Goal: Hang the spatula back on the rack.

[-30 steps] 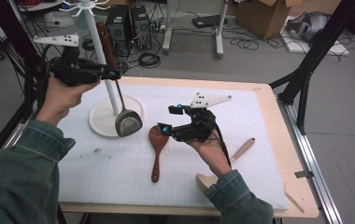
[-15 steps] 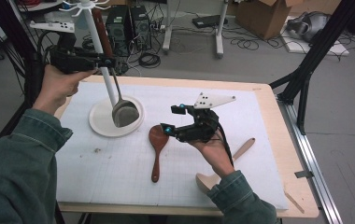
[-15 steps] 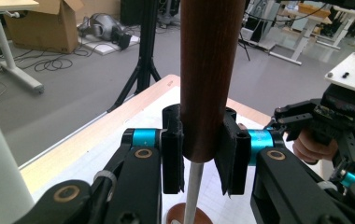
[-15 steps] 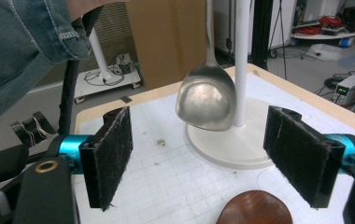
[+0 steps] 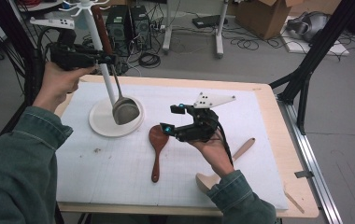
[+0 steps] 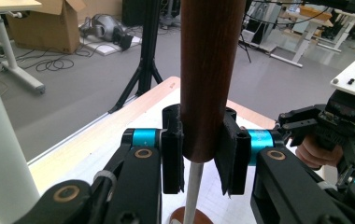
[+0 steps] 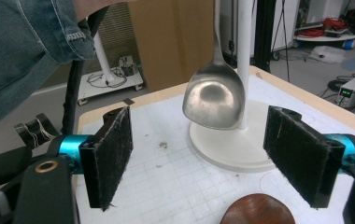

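My left gripper (image 5: 105, 59) is shut on the dark wooden handle (image 6: 208, 79) of a metal ladle, with its pads (image 6: 172, 158) pressed on both sides. The ladle hangs nearly upright, and its bowl (image 5: 125, 111) is just above the round base (image 5: 102, 126) of a white stand, beside the pole (image 5: 102, 70). In the right gripper view the bowl (image 7: 213, 100) faces the camera. My right gripper (image 5: 172, 119) is held still and open at mid-table, pointing left. Nothing is between its pads (image 7: 110, 154). A brown wooden spoon (image 5: 157, 140) lies just below it.
A pale wooden spatula (image 5: 241, 151) lies on the white mat under the right forearm. The stand carries hooks at its top. The mat (image 5: 259, 116) covers most of the wooden table. Black frame legs, cables and boxes stand on the floor beyond.
The left gripper has risen a little and drawn back with the ladle, so the bowl hangs higher over the stand base. The right gripper has not moved.
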`<state>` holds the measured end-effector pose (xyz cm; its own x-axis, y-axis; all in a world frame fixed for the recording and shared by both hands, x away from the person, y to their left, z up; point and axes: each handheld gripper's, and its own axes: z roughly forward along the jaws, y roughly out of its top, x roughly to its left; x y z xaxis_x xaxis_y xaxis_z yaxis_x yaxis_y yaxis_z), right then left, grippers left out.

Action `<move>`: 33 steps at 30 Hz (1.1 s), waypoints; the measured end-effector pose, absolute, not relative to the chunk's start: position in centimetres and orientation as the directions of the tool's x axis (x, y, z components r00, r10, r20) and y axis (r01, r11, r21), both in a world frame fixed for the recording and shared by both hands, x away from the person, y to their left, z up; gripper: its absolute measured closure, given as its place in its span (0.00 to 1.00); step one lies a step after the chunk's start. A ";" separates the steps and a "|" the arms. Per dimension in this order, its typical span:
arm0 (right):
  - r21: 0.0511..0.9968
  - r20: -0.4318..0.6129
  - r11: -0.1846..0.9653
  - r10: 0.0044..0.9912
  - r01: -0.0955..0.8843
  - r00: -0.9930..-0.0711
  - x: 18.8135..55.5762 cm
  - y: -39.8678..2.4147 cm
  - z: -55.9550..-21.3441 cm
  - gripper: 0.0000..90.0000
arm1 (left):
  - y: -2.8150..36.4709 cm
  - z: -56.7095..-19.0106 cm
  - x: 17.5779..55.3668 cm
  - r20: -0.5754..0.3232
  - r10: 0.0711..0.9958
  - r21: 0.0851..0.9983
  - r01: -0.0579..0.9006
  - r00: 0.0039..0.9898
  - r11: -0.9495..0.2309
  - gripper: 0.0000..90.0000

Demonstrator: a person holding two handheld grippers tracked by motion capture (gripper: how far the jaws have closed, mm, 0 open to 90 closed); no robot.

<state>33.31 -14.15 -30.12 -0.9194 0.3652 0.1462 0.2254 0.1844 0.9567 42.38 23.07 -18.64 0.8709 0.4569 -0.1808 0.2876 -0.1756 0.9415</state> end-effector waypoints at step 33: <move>0.957 0.157 0.178 0.343 0.228 -0.926 33.3 -13.7 -30.2 0.26 | 24.4 -19.3 42.8 -0.221 0.518 0.934 0.333 0.827 -0.133 0.81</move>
